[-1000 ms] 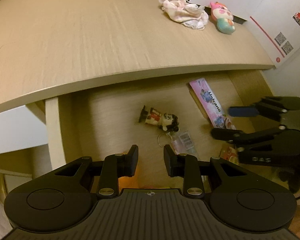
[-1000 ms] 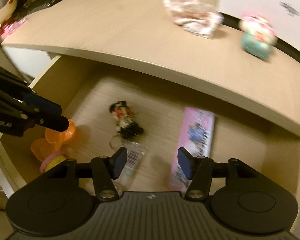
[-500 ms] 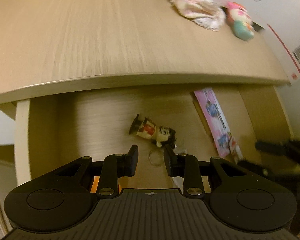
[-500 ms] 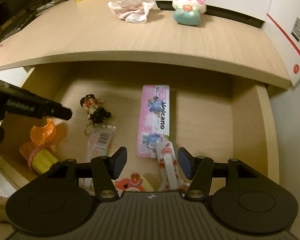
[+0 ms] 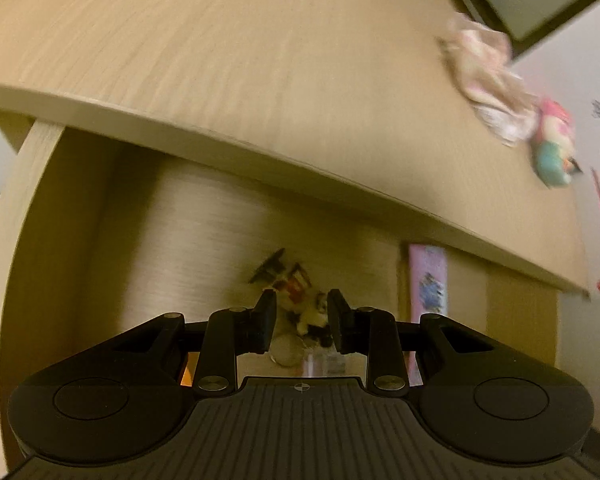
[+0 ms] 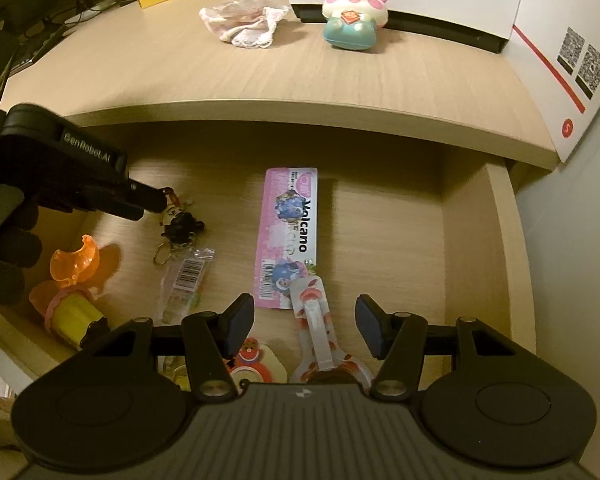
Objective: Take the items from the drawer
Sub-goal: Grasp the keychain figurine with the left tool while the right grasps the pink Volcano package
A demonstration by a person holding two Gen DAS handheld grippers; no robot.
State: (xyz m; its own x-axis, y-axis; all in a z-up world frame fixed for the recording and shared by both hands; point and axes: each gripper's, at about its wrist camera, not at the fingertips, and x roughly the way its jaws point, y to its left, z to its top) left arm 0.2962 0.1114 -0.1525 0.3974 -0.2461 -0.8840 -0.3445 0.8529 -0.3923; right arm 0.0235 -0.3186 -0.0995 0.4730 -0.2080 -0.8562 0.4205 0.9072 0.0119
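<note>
We see doll (image 6: 180, 222) in drawer (image 6: 496, 240), at 10 o'clock from pink pack (image 6: 290, 236). Left claw (image 5: 300, 322) released, doll between jaws, not squeezed yet. Right claw (image 6: 303, 326) released, empty. Doll looks small, light, hard. We think grab round body, not ring.

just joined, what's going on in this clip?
A person with a gripper in each hand is emptying an open desk drawer. The left gripper is down over the small figure keychain, fingers open on either side of it, not yet closed. The right gripper hovers open above a white-and-red patterned item near the pink package. Neither holds anything.
</note>
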